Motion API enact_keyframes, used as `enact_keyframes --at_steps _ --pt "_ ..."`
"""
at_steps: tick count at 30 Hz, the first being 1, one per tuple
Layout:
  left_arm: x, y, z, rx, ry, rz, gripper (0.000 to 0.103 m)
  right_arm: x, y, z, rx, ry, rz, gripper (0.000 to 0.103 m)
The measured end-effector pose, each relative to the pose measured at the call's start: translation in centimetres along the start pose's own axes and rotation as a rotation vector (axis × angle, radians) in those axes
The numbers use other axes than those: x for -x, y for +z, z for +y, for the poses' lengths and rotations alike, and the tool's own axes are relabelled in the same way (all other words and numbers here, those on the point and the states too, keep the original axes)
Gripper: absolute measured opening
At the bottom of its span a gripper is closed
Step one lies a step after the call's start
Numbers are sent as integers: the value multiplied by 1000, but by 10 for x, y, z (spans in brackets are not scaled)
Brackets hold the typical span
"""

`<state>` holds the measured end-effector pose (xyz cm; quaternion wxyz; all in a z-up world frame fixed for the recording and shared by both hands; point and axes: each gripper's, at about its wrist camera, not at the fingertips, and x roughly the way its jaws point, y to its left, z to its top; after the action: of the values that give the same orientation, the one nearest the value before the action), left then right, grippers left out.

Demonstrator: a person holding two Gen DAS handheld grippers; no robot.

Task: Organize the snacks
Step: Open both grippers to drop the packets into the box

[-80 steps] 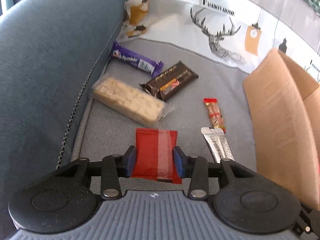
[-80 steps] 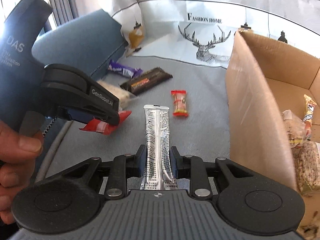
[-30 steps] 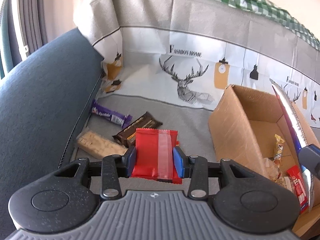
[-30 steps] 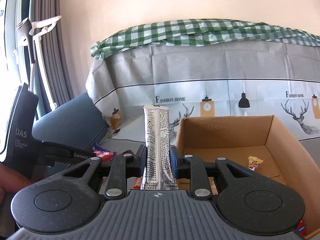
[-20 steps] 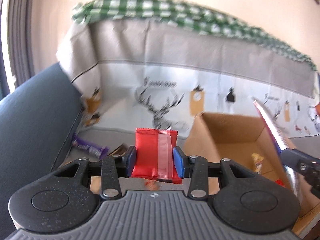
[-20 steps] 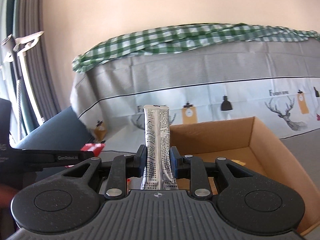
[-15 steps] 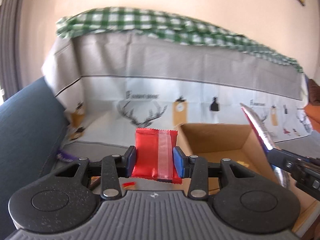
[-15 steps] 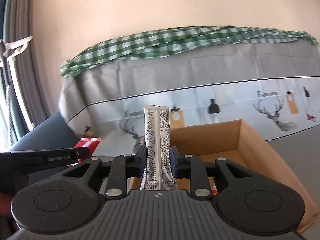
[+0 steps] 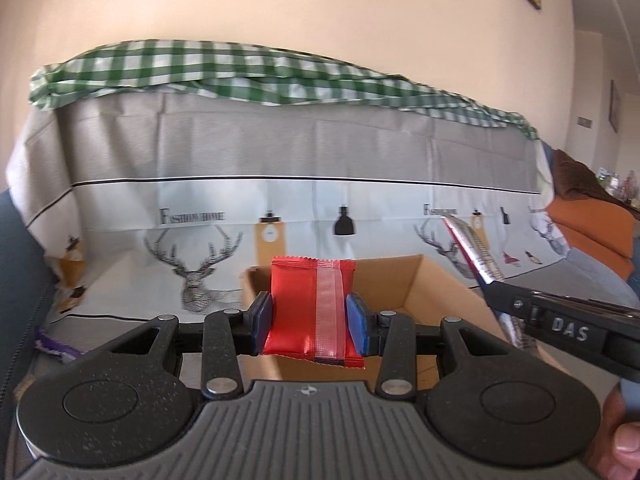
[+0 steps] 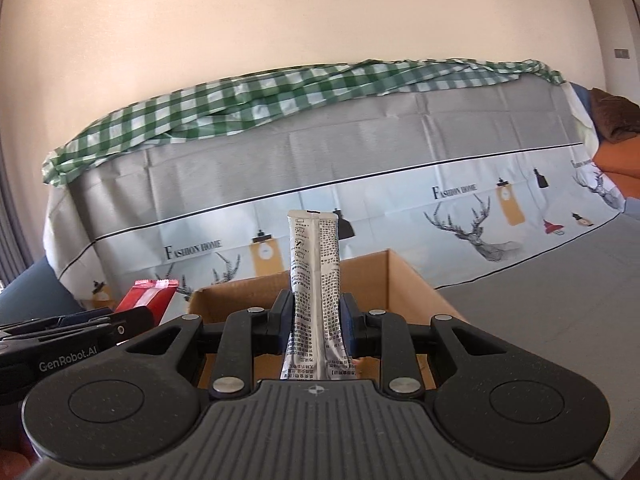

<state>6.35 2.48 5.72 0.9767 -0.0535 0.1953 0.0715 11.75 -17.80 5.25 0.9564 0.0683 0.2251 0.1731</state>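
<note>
My left gripper [image 9: 310,326] is shut on a red snack packet [image 9: 310,308] and holds it in the air in front of the open cardboard box [image 9: 404,280]. My right gripper [image 10: 316,322] is shut on a long silver stick packet [image 10: 316,280], held upright over the near side of the same box [image 10: 384,276]. The silver packet also shows at the right of the left wrist view [image 9: 472,252], and the red packet at the left of the right wrist view [image 10: 150,298]. The box's contents are hidden behind the grippers.
A sofa back draped with a grey deer-print cloth [image 9: 280,200] and a green checked cloth [image 9: 200,76] stands behind the box. A purple wrapper [image 9: 52,346] lies on the seat at far left. A blue armrest [image 10: 36,292] is at the left; orange cushions [image 9: 588,224] are at the right.
Both grippers have lifted their packets off the sofa seat and swung right, up to the cardboard box. The seat snacks have dropped out of sight. Both grips are unchanged.
</note>
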Motion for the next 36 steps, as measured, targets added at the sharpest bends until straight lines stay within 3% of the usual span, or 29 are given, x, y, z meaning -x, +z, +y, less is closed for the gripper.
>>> enact_keyframes --at_steps 9,11,12,13,15,19,25,36 --pt "-10 -2 -15 5 -51 2 45 0 -2 -7 13 -30 -13 26" --pt "-11 -2 -17 9 -78 14 46 -1 -2 -5 18 -32 -10 31" --pt "-14 -3 -17 10 -108 40 56 -1 -2 -4 24 -32 -4 32" --pt "-17 -4 -19 5 -116 64 62 -3 -3 -2 33 -39 3 42" --pt "-16 -6 -20 -29 -75 61 70 -4 -3 -1 33 -92 0 53" --pt "-12 -5 -11 -50 -29 46 72 -6 -2 -4 -17 -110 14 65" --pt "0 -5 16 -33 52 21 72 -3 -8 12 0 -100 10 72" --pt "27 -12 76 74 103 99 68 11 -24 64 31 -28 18 76"
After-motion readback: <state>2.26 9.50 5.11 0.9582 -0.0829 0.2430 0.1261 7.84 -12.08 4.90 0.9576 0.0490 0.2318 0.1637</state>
